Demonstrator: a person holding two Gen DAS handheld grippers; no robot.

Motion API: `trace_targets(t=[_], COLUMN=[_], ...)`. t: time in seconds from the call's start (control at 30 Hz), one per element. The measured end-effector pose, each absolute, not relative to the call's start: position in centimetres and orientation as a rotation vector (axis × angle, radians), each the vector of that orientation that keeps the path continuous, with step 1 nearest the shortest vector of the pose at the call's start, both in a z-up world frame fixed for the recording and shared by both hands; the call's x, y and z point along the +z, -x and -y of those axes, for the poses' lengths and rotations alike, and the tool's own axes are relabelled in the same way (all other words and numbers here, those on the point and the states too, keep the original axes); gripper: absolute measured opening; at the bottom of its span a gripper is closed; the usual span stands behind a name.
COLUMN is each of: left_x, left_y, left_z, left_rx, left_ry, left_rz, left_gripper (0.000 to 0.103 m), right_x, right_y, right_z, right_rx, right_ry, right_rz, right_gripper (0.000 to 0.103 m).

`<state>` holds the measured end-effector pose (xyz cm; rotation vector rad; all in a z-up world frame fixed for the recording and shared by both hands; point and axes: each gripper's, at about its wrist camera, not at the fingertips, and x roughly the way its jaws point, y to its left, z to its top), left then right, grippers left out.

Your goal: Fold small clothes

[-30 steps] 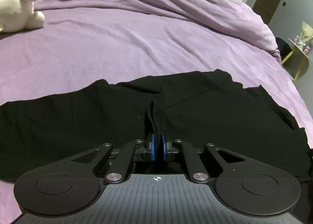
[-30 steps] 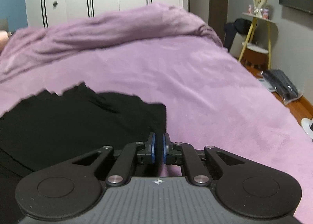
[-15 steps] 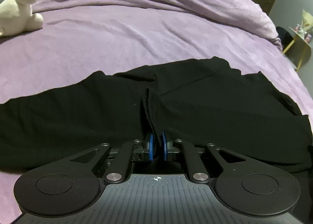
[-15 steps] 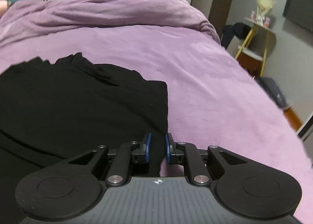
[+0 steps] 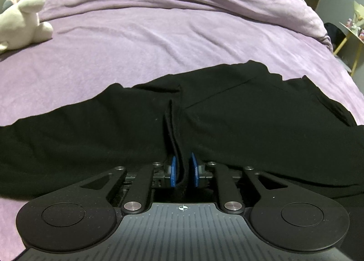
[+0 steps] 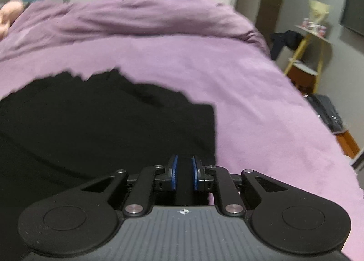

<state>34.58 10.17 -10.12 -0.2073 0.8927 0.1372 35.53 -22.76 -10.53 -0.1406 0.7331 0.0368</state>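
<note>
Blue-padded left gripper (image 5: 183,171): jaws slightly apart, a raised fold of black garment (image 5: 113,133) running between them. Right gripper (image 6: 183,173): jaws slightly apart over garment's near edge; contact can't be told. Garment lies flat on purple bed (image 5: 159,40). Plush toy (image 5: 20,24) sits far left.

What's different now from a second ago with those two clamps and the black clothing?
Both sets of jaws have parted: the left gripper loosened around its ridge of the black garment, and the right gripper opened over the garment's corner. The garment stays spread on the purple bed, and the plush toy hasn't moved.
</note>
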Motion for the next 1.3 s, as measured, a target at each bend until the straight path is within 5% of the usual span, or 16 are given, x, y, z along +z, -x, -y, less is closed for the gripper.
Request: trace_targets(t=[0.47,0.77,1.03,1.3], left_x=[-10.0,-8.3,-8.4,-11.4], left_y=[-33.7,-27.8,-19.2,-15.1], left_z=[-10.4,-16.1,-30.4,-41.7], left_rx=[0.144,0.172,0.478,0.662], left_ry=[0.218,0.398,0.717,1.031], left_rz=[-0.903,-0.882,-0.771,-0.615], left_gripper=[0.033,0.060,0.062,0.045], right_x=[-11.9,-6.8,-9.3,-10.5], right_y=[-36.2,-29.4,-22.8,-22.4], right_z=[21.1,23.3,22.9,20.9], right_rx=[-0.047,0.143,0.251,0.219], right_ry=[0.303,-0.202,-0.486,-0.491], right_rz=[-0.763,-0.837,-0.937,-0.954], right_gripper=[0.010,0.023,0.028,0.029])
